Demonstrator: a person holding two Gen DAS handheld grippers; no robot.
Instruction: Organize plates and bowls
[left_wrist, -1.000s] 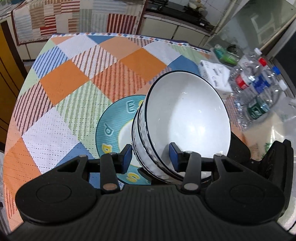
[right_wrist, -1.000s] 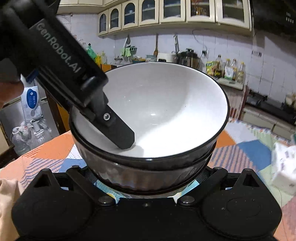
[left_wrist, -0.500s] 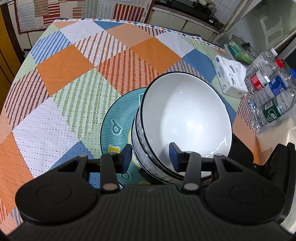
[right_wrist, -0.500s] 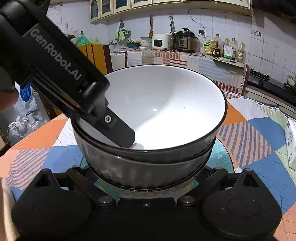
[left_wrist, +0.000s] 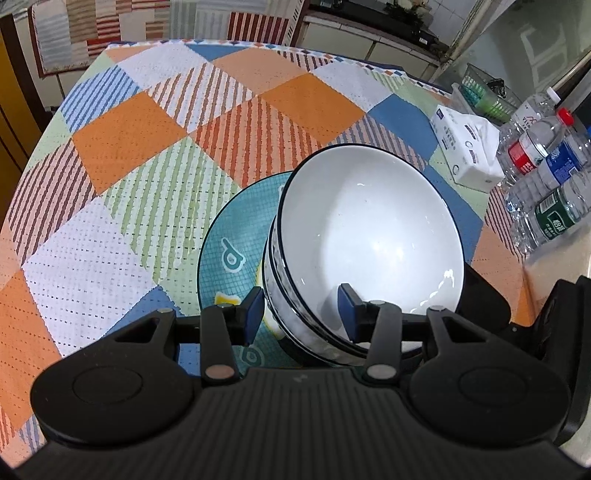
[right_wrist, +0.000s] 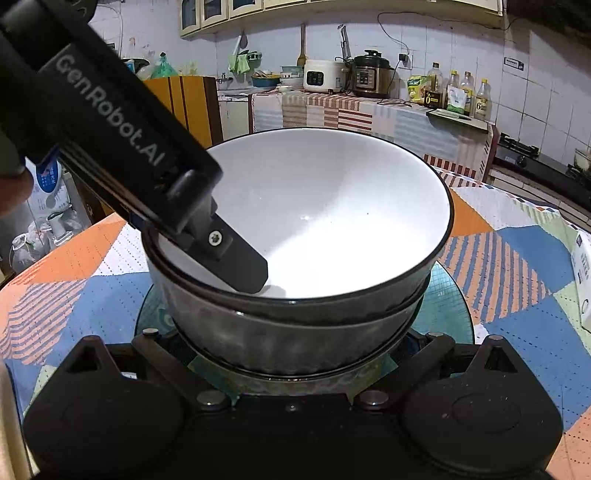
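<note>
Two nested white bowls with dark rims (left_wrist: 369, 236) stand on a teal plate (left_wrist: 236, 236) on the patchwork tablecloth. My left gripper (left_wrist: 299, 314) straddles the near wall of the bowls, one blue pad inside, one outside, with a small gap to the outer pad. In the right wrist view the bowls (right_wrist: 332, 229) fill the middle, the left gripper's finger (right_wrist: 236, 262) reaches inside, and the teal plate (right_wrist: 450, 302) lies beneath. My right gripper's fingertips are hidden under the bowls at the plate's near edge.
A tissue pack (left_wrist: 469, 147) and several water bottles (left_wrist: 546, 177) stand at the table's right side. A green basket (left_wrist: 487, 96) sits behind them. A counter with cookers (right_wrist: 347, 77) and oil bottles lies beyond the table.
The bowls and plate have come lower toward the tablecloth and look level now. Both grippers keep the same places on them.
</note>
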